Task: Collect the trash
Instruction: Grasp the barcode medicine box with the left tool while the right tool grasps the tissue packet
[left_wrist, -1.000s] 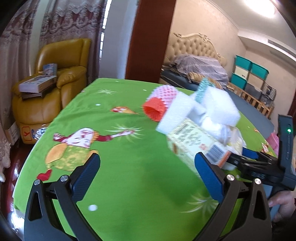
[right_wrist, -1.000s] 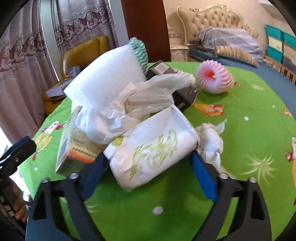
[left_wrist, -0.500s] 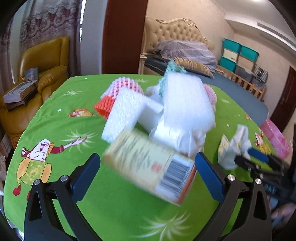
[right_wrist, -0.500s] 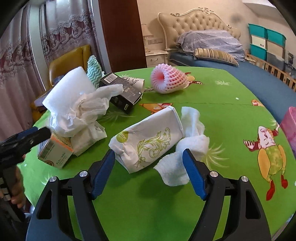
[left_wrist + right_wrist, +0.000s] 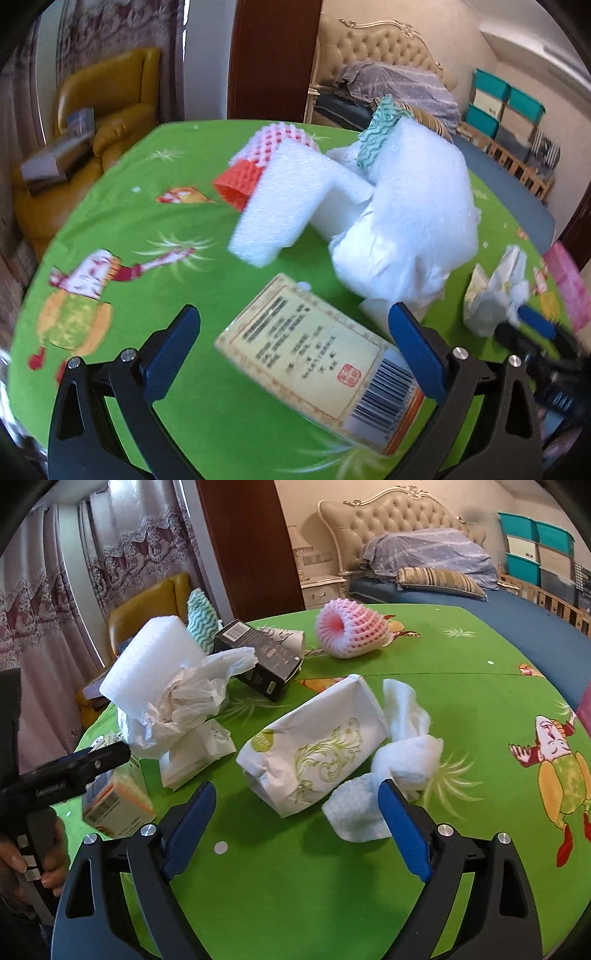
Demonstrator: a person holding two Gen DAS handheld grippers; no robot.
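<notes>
Since a second ago my right claw (image 5: 295, 812) let go of the tissue pack (image 5: 314, 744) and backed off, so it's wide open now. Going left to right: my left claw (image 5: 295, 336) is spread wide around the printed carton (image 5: 321, 363), probably lining up a grab. Beyond sits the foam and plastic heap (image 5: 402, 225), then crumpled tissue (image 5: 402, 764), all gathered on the green table (image 5: 147, 229).

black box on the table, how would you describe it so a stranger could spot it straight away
On the green cartoon-print tablecloth, look to the far side of the trash pile, towards the brown door. The black box lies tilted there, between the white foam block with the crumpled plastic bag and the pink foam fruit net. It is the only dark item: everything close to it is white or pink.
</notes>
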